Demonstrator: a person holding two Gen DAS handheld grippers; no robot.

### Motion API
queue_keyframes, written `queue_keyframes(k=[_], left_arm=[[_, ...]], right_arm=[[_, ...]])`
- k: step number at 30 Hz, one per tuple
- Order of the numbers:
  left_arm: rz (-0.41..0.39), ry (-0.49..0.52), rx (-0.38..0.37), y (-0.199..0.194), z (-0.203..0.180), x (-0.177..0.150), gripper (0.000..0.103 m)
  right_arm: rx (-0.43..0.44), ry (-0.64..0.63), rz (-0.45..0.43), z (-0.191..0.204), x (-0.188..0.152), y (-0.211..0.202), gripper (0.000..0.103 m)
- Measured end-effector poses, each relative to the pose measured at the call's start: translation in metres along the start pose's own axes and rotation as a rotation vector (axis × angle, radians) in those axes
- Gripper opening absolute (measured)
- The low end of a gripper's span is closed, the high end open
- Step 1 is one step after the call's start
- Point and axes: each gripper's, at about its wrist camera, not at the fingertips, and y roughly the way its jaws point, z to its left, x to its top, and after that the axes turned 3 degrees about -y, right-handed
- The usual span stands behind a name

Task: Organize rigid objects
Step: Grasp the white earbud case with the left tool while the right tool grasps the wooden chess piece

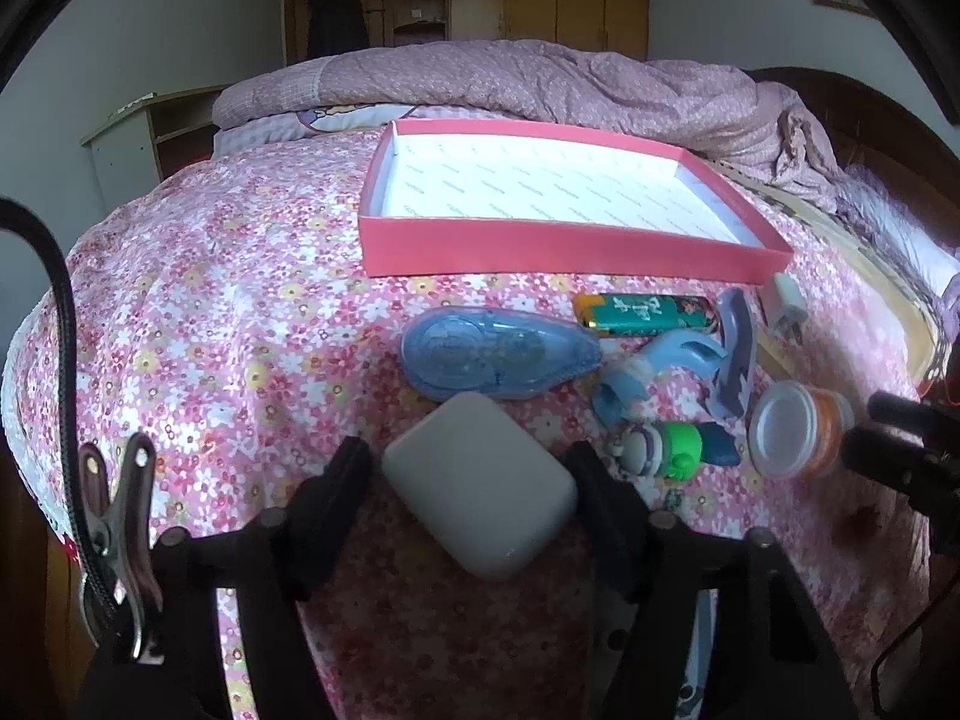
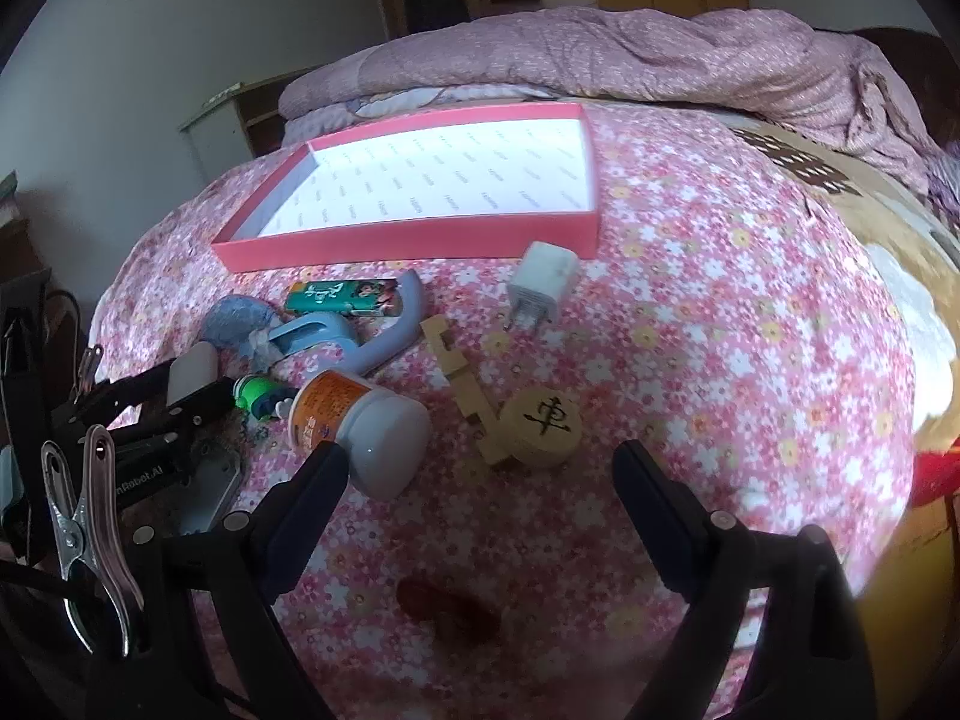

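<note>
Left gripper (image 1: pixel 474 480) has its two fingers on both sides of a white rounded case (image 1: pixel 480 483), probably an earbud case; the fingers seem to touch its sides, so I judge it is gripped. In the right wrist view the case (image 2: pixel 193 373) also sits between these fingers. Right gripper (image 2: pixel 480 474) is wide open and holds nothing; it hangs low over the flowered bedsheet (image 2: pixel 720 330), its left finger just beside the orange-labelled jar (image 2: pixel 354 426).

My judgement is that the task is at its very beginning. The pink shallow box (image 1: pixel 558 249) has nothing inside, and all other objects lie on the sheet in front of it: blue correction tape dispenser (image 1: pixel 498 354), green lighter (image 1: pixel 645 312), white charger plug (image 2: pixel 543 285), wooden chess piece (image 2: pixel 543 426).

The long axis of the case runs diagonally, from far-left to near-right in the left wrist view.
</note>
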Motion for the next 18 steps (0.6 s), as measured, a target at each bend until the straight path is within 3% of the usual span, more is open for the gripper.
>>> queue_keyframes(k=[10,18], left_arm=[[-0.006,0.000,-0.007,-0.001,0.001,-0.001,0.069],[-0.009,-0.010,-0.016,-0.003,0.003,-0.002,0.064]], right_arm=[[0.045,0.023,-0.041,-0.008,-0.005,-0.013,0.072],[0.100,0.089,-0.045,-0.019,-0.006,-0.015,0.066]])
